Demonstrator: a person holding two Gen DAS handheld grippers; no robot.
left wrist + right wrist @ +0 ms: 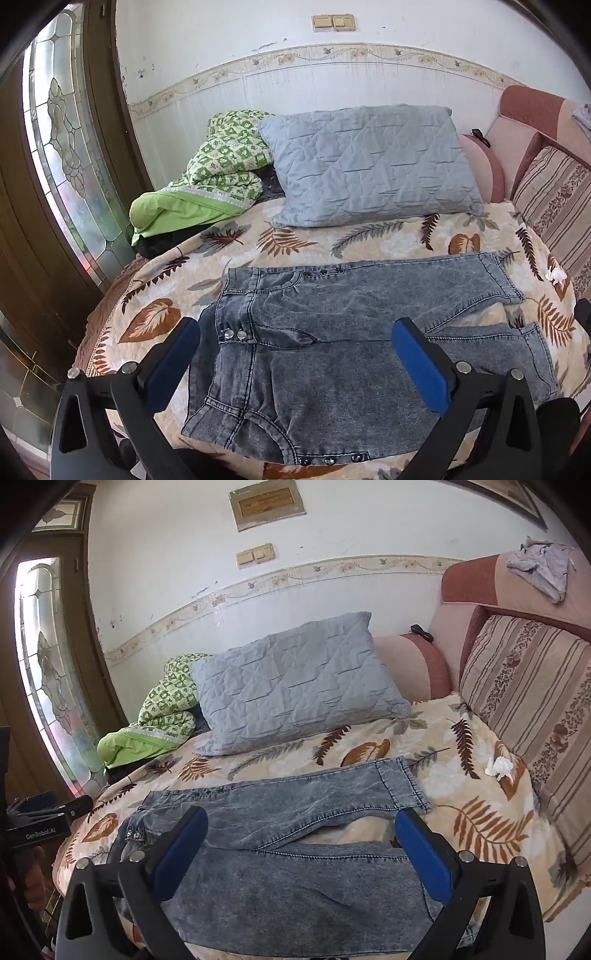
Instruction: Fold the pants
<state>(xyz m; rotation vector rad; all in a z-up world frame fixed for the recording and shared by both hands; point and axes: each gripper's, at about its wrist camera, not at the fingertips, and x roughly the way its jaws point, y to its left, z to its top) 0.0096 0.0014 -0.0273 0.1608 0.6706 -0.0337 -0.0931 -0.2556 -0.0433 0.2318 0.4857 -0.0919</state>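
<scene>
Grey acid-washed denim pants [332,332] lie flat on the leaf-patterned bedspread [155,295], waistband to the left, both legs spread out to the right. My left gripper [295,332] hovers above the waist and crotch area, wide open, nothing between its blue pads. In the right wrist view the pants [295,849] stretch across the near bed edge, and my right gripper [301,823] hangs open over the near leg. The left gripper's body [37,823] shows at the left edge of that view.
A grey quilted pillow [369,166] and a green patterned blanket [207,181] sit at the back of the bed. A striped cushion [524,709] and pink headboard [480,579] stand on the right. A crumpled tissue [500,767] lies by the cushion. A stained-glass door [62,140] is left.
</scene>
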